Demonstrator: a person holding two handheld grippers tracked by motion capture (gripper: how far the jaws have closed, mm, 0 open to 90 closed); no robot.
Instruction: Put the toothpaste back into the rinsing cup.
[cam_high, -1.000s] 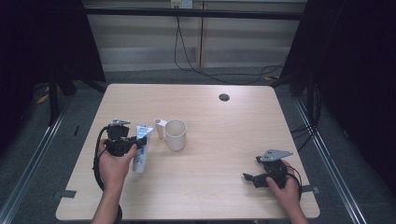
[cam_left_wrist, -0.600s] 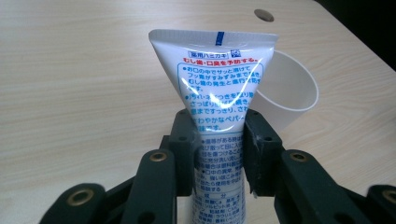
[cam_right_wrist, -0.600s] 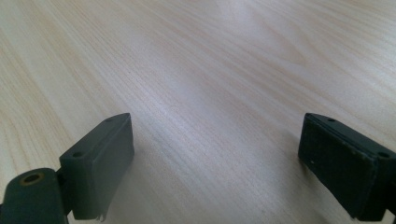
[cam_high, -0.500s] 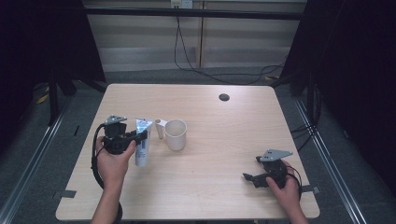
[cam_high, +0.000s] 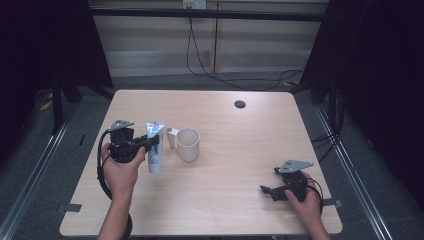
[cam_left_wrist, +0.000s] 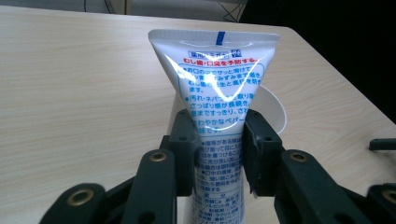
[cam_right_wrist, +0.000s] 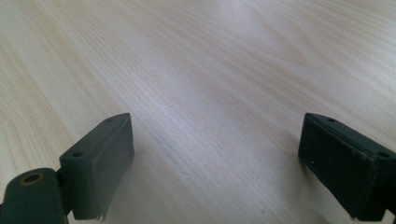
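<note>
- Nearest to us, the right gripper (cam_high: 268, 190) rests low on the table (cam_high: 235, 220) close to the near right corner, the right hand (cam_high: 306, 199) wrapped around its body and the forearm coming in from the near edge. In the right gripper view its two jaws stand wide apart with bare wood between them.
- We see broad bare tabletop between the two hands and along the whole near edge; the right half beyond the right gripper is free up to the far edge.
- Farther in on the left side, the left hand (cam_high: 121, 169) holds the left gripper (cam_high: 150, 145) raised and level, jaws pointing right. They are clamped on one toothpaste tube (cam_left_wrist: 215, 88) around its lower body; the tube stands upright, flat crimped end on top.
- Just right of the tube stands one cream mug (cam_high: 188, 144), its handle turned left toward the tube; in the left gripper view its rim shows right behind the tube.
- We count one tube, one mug, two grippers.
- Far off, near the far edge, lies one small dark round disc (cam_high: 240, 104), well apart from everything else.
</note>
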